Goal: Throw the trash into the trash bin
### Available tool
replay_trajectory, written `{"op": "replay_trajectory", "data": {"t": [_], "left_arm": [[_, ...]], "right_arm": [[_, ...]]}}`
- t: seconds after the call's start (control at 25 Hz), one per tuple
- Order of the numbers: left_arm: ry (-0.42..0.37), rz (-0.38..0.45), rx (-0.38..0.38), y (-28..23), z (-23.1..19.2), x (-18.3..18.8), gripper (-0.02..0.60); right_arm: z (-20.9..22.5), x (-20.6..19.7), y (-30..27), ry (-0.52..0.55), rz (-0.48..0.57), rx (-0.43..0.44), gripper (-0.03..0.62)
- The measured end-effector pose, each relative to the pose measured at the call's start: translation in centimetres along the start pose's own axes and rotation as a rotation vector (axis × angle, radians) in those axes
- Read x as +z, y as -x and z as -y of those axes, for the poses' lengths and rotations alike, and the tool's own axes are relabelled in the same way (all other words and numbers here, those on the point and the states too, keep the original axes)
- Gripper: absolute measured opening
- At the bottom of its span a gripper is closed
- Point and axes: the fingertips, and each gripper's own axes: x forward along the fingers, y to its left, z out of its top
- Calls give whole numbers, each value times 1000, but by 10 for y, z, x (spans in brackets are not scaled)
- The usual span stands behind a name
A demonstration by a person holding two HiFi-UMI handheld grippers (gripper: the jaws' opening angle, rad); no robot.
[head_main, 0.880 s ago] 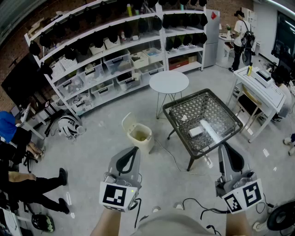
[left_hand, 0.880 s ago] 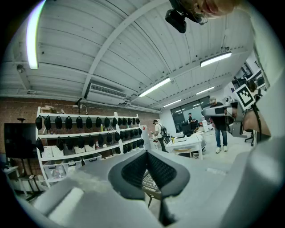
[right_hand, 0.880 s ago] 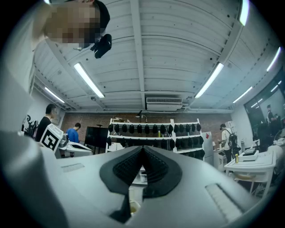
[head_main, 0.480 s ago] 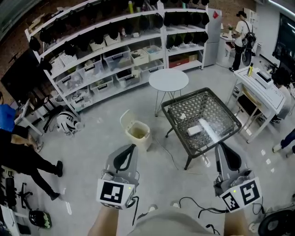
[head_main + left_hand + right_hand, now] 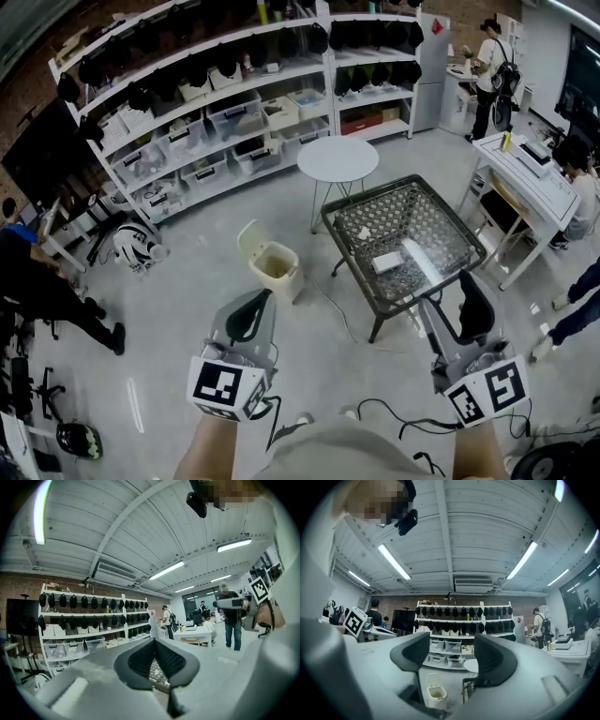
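Trash lies on the mesh table, toward its near edge, well apart from both grippers. The left gripper has its fingers closed and empty; the right gripper has its fingers spread and empty. Light scraps could slip from a loose pinch, or miss the small trash bin beside the table.

Long ceiling tubes high above the right gripper give bright, even light, and its near jaws blur softly. Both gripper views bulge and blacken at the corners. Another ceiling tube glares white up-left of the left gripper.
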Motion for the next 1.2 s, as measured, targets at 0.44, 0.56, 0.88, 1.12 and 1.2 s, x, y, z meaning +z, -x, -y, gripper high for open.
{"op": "replay_trajectory", "data": {"t": [0.44, 0.56, 0.88, 1.12, 1.2], "left_arm": [[-39, -16, 33, -9, 22, -2, 3], [-41, -20, 34, -17, 22, -7, 3], [-30, -27, 13, -50, 1, -21, 2], [-4, -25, -17, -93, -33, -35, 3], [-4, -39, -28, -110, -47, -41, 2]], "right_arm": [[11, -18, 7, -5, -20, 101, 305], [17, -21, 0, -9, -24, 100, 305], [26, -45, -37, -13, -60, 90, 305], [35, -72, -93, -25, -110, 81, 305], [39, -80, -114, -30, -123, 69, 305]]}}
